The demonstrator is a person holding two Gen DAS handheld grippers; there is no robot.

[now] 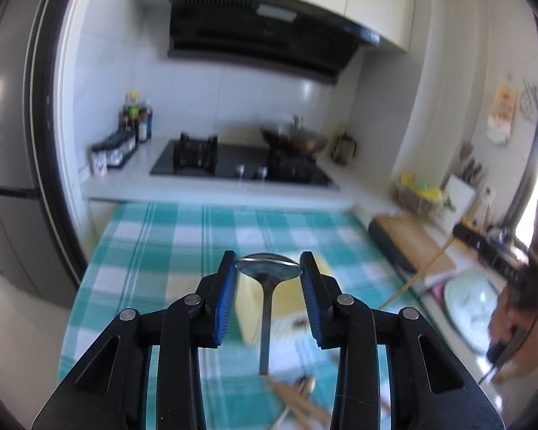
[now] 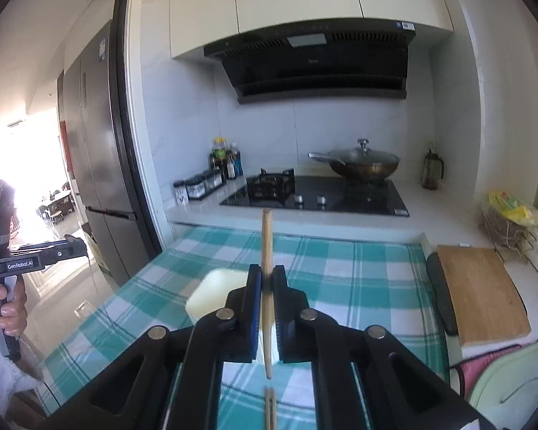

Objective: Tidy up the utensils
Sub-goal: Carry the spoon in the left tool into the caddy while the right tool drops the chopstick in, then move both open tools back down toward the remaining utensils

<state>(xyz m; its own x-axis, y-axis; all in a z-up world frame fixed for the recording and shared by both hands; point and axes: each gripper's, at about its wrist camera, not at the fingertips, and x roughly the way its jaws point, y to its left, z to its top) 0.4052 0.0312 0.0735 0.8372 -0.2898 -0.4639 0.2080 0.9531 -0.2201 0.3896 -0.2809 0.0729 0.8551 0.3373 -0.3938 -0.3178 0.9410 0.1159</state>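
My left gripper [image 1: 268, 268] is shut on a metal spoon [image 1: 268, 272]; the bowl sits between the blue pads and the handle hangs down above the table. My right gripper [image 2: 267, 281] is shut on a wooden chopstick [image 2: 267, 251] that stands nearly upright; it also shows in the left wrist view [image 1: 426, 268]. A pale yellow tray [image 2: 215, 292] lies on the teal checked tablecloth [image 2: 340, 272] below both grippers. More chopsticks [image 1: 297, 401] and a spoon lie near the front edge, also in the right wrist view [image 2: 270, 408].
A hob [image 2: 315, 193] with a lidded wok [image 2: 362, 165] stands behind the table. Condiment bottles [image 2: 226, 161] stand at the back left, a fridge [image 2: 100, 165] on the left. A wooden cutting board [image 2: 480, 290] lies on the right counter.
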